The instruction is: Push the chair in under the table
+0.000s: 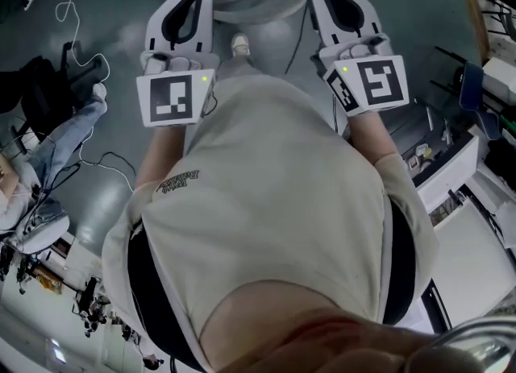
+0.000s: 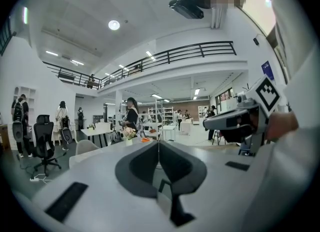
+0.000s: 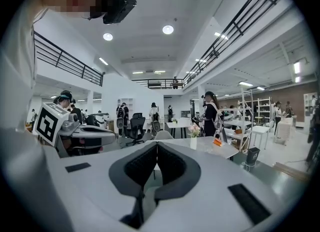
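The left gripper (image 2: pixel 159 145) and right gripper (image 3: pixel 157 147) are both clenched shut on nothing, held side by side and pointing roughly level across the room. Far ahead, a pale chair (image 3: pixel 162 135) stands by the left end of a white table (image 3: pixel 227 148) carrying a vase of flowers (image 3: pixel 193 139), well apart from both grippers.

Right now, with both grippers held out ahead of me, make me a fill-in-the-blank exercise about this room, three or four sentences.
1. The left gripper and the right gripper both have their jaws ____, nothing between them.
2. On the white table ahead, a vase holds ____.
3. Neither gripper touches the pale ____ beside that table.
4. A black office chair stands at the ____ edge of the left gripper view.
Missing words: shut; flowers; chair; left.
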The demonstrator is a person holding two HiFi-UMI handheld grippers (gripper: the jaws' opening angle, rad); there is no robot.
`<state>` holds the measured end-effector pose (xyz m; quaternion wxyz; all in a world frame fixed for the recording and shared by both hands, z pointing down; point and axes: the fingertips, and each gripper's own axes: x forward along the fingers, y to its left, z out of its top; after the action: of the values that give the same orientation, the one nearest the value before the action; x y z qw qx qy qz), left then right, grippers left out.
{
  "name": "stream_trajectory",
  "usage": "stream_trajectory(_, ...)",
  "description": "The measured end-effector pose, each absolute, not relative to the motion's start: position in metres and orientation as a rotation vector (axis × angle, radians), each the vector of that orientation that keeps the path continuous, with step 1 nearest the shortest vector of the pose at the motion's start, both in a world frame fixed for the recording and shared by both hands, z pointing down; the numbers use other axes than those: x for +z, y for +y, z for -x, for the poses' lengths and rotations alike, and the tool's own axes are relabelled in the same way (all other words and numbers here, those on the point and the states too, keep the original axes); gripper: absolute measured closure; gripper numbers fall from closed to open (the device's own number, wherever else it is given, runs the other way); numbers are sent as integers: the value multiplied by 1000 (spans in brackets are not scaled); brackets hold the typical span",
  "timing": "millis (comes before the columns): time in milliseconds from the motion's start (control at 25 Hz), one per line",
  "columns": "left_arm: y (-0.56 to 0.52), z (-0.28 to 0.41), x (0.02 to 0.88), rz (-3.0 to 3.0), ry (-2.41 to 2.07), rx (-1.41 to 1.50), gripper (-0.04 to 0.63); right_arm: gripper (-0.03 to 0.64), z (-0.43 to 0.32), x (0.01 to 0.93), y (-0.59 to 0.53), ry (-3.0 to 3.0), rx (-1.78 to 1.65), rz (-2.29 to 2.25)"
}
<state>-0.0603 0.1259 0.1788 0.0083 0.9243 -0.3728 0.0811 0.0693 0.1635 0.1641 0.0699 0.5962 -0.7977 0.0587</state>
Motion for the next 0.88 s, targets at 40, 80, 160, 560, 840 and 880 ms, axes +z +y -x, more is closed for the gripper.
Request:
stream_trajectory(40,121,61,178,-2891,-1163,252,584,607,-69,163,157,-2397,171,-1796)
stream_trajectory(80,116,61,177,-2897,-1163,253,584,607,-68,162,152,-2393,165,-1799)
stream_trajectory(160,106,61,174,-2913,-1168,252,584,607,-66,158,140,-2389,154,-1807)
stream_trajectory(560,81,53,174,-2888,-1228,311,584,607,-77,151,111,-2401,146,-1791)
stream_trajectory(840,70,56,180,-2815,-1330,335,584,607,-87,160,93,-2454,178,-1716)
stream_trajectory(880,69,55,182,-2804,-1338,340,584,607,-89,162,90,-2460,181,-1704)
